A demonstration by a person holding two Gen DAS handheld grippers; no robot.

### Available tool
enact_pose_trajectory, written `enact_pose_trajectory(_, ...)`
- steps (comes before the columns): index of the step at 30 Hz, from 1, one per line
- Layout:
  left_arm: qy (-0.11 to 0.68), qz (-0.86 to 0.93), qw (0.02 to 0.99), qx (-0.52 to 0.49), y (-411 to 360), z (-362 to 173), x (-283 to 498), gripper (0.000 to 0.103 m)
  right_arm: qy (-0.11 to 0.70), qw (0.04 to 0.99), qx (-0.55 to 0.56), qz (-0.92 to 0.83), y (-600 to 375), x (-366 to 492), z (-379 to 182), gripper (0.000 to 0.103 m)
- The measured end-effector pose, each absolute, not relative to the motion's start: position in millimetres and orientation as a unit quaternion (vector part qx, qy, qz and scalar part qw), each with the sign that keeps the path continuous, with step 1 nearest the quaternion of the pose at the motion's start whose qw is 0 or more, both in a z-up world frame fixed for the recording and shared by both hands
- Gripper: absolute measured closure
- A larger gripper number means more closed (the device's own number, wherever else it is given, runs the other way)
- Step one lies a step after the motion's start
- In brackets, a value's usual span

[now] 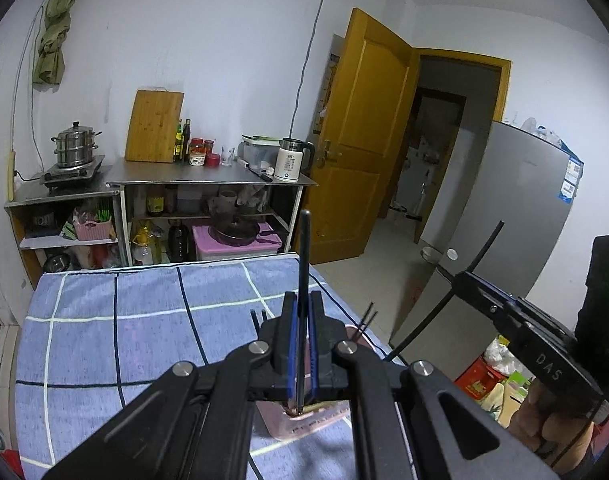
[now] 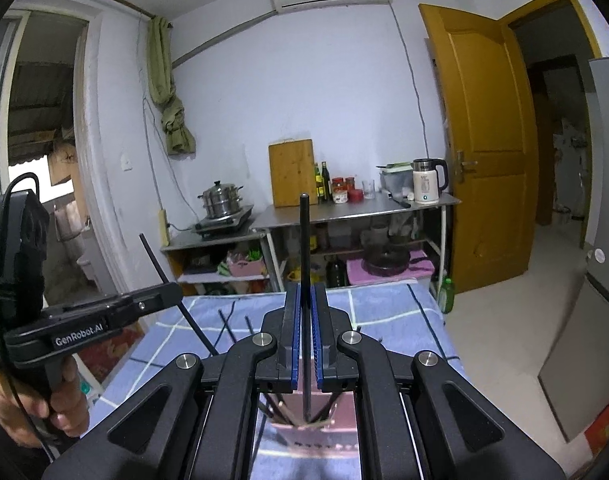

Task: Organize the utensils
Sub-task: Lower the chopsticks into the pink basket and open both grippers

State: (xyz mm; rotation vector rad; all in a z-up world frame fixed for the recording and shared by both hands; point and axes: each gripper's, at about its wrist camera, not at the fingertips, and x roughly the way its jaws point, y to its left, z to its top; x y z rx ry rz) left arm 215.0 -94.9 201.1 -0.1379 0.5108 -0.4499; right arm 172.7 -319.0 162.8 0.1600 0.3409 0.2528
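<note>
Slippage looked the main risk: each pair of tongs, left [image 1: 300, 320] and right [image 2: 304, 312], pinched one thin black chopstick [image 1: 303, 256] upright above the pink holder [image 2: 324, 412] on the bed [image 1: 144, 320].

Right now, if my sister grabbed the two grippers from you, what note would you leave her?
Left gripper: shut on one black chopstick, standing upright between the pads.
Right gripper: shut on another black chopstick, also upright.
Both are held above the pink holder on the blue checked cloth.
Done: several black chopsticks already stand in the holder.
Left: these two gripped chopsticks are not yet set down anywhere; I cannot tell whether they are going in or coming out. No loose utensils show on the cloth.
</note>
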Motion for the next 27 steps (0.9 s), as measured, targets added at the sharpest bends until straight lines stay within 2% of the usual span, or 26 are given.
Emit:
enact_pose_trajectory(14,0.286,-0.218,0.931,-0.067,-112,145,251,0.098,0.200,0.967,0.103,0.120,-319,201,102,0.098)
enact_pose_trajectory(27,0.312,-0.222,0.922,-0.062,-119,120,251,0.097,0.252,0.956,0.093,0.121,-311,209,71,0.098)
